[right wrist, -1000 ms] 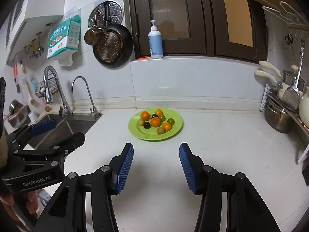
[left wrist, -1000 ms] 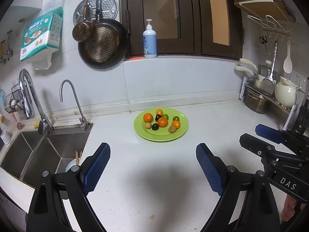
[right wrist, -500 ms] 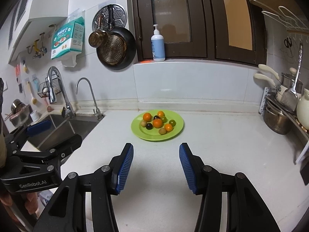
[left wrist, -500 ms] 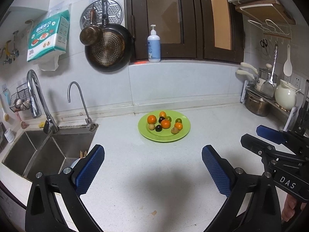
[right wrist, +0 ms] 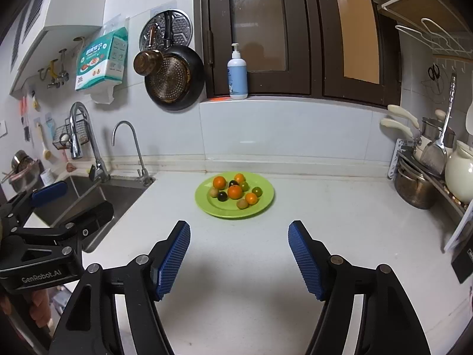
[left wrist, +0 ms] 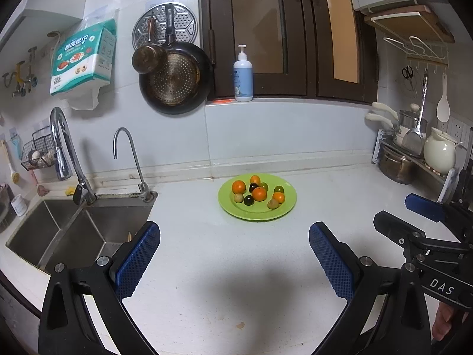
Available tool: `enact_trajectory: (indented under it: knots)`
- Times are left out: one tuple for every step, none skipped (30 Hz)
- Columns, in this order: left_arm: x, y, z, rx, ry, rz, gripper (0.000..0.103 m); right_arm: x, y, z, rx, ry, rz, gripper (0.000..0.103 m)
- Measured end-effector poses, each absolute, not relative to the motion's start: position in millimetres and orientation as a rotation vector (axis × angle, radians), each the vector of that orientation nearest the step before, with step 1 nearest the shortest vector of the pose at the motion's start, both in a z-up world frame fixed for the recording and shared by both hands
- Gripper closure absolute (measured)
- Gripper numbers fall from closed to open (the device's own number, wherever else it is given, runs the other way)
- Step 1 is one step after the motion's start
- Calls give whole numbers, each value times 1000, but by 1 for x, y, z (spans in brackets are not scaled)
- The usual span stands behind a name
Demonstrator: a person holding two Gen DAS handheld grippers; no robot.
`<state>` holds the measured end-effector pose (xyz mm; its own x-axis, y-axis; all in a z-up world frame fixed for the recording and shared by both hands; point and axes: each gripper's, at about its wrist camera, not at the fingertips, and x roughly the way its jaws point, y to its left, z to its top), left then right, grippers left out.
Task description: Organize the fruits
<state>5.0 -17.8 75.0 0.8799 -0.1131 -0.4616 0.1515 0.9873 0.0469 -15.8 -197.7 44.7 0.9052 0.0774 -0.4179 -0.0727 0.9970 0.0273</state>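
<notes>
Hovering both grippers, left gripper [left wrist: 234,261] and right gripper [right wrist: 239,259], fingers spread wide and gripping nothing. Fruits [right wrist: 235,191] are sitting mixed on the green plate [right wrist: 207,204], ahead of the fingers on the table [right wrist: 325,207]. Stage is looking ambiguous: gathered, unsorted.

Wall [left wrist: 165,148]: white tile.
Counter [left wrist: 236,266]: white, speckled.
Sink [left wrist: 77,233]: steel, at counter's left edge.
Cabinet doors [right wrist: 266,29]: dark wood, glazed.

We're holding L gripper [left wrist: 234,261] low center of frame, jaws spread wide, gripping nothing. R gripper [right wrist: 239,259] is sitting low center too, jaws apart, also gripping nothing.
</notes>
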Motion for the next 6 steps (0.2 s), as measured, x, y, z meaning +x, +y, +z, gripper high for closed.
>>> enact_trajectory:
  knots:
    - [6, -18, 75, 84, 477, -135, 0, -16, -198, 45, 12, 433, 77, 33]
    - [6, -18, 75, 85, 477, -130, 0, -16, -198, 45, 13, 434, 78, 33]
    - [6, -18, 74, 85, 478, -129, 0, -15, -198, 45, 12, 434, 79, 33]
    - [6, -17, 74, 84, 479, -129, 0, -15, -198, 45, 13, 436, 79, 33]
    - [6, -17, 74, 83, 482, -126, 0, -15, -198, 44, 14, 439, 81, 33]
    - [6, -17, 74, 83, 484, -125, 0, -15, -198, 44, 15, 439, 80, 33]
